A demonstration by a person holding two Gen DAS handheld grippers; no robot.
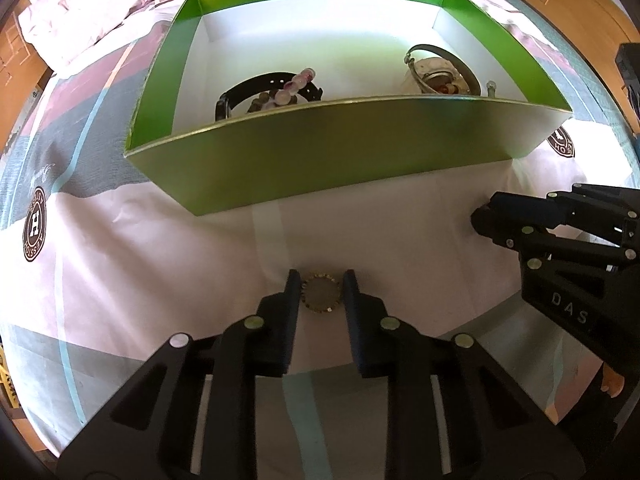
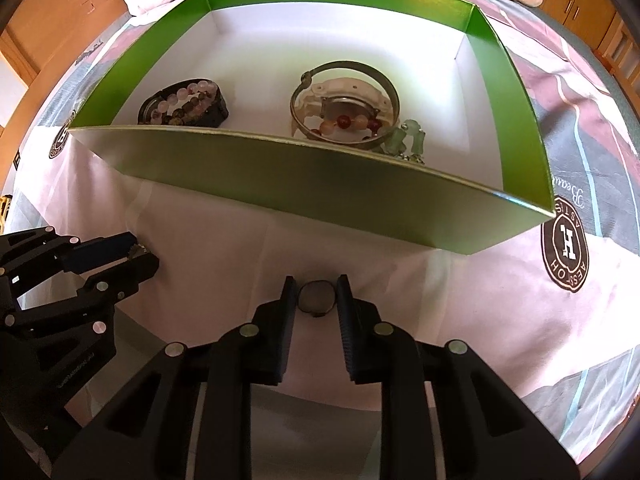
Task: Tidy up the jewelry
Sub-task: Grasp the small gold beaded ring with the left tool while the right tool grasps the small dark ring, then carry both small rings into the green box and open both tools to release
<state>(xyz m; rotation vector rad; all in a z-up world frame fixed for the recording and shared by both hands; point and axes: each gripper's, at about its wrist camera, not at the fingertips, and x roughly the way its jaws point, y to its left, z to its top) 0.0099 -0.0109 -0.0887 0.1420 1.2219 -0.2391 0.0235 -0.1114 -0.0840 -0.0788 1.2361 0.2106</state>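
- The left hand-held gripper points steeply down at the bed with a small gold toothed ring between its fingertips. The pads look pressed onto its rim, so it's clamped on that ring, which still sits on the sheet.
- The right hand-held gripper does the same with a plain dark ring: fingers snug on both sides, ring on the fabric.
- Both rings lie just in front of the green box, probably so each only needs a short lift over the near wall.
- Inside the box, a black band with beaded bracelets sits left, and a metal bangle around beads sits right, so sorting looks mostly done.
- Gripping across the ring makes sense, since thin hoops on soft bedding are hard to scoop.
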